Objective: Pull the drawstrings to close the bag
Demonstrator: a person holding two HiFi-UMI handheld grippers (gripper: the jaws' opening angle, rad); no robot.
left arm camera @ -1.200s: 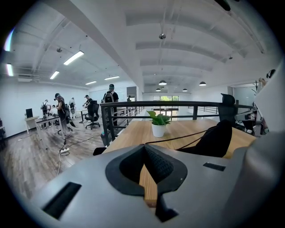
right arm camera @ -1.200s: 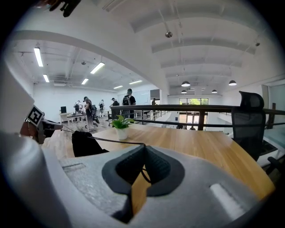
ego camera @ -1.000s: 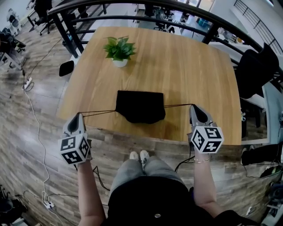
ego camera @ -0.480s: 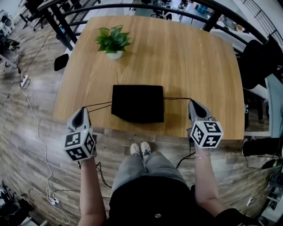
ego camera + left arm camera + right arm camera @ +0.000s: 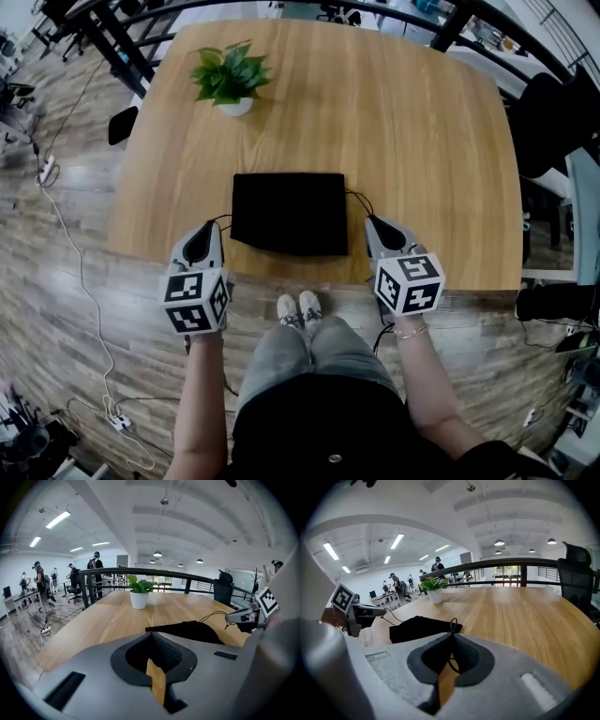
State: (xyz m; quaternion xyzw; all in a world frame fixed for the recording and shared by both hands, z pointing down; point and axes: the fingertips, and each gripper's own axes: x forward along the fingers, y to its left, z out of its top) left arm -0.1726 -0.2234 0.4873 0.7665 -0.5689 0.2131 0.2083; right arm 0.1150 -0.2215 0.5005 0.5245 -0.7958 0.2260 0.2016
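Left gripper [image 5: 213,226], right gripper [image 5: 369,221] — inward (lower)

A potted plant [image 5: 225,82] stands near the far-left corner of the wooden table [image 5: 412,131]

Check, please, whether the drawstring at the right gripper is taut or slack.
Slack: the drawstring curls loosely between the black bag and the right gripper, whose shut jaws pinch it.

The bag [image 5: 288,213] is lying plain black, its drawstrings [image 5: 359,198] black too, on a table [image 5: 412,131] showing pale honey wood grain. At the far left, the plant [image 5: 228,73] is spreading green leaves over a white pot [image 5: 235,107]. The grey left gripper [image 5: 214,224] and right gripper [image 5: 368,221] are carrying cubes patterned in black-and-white squares.
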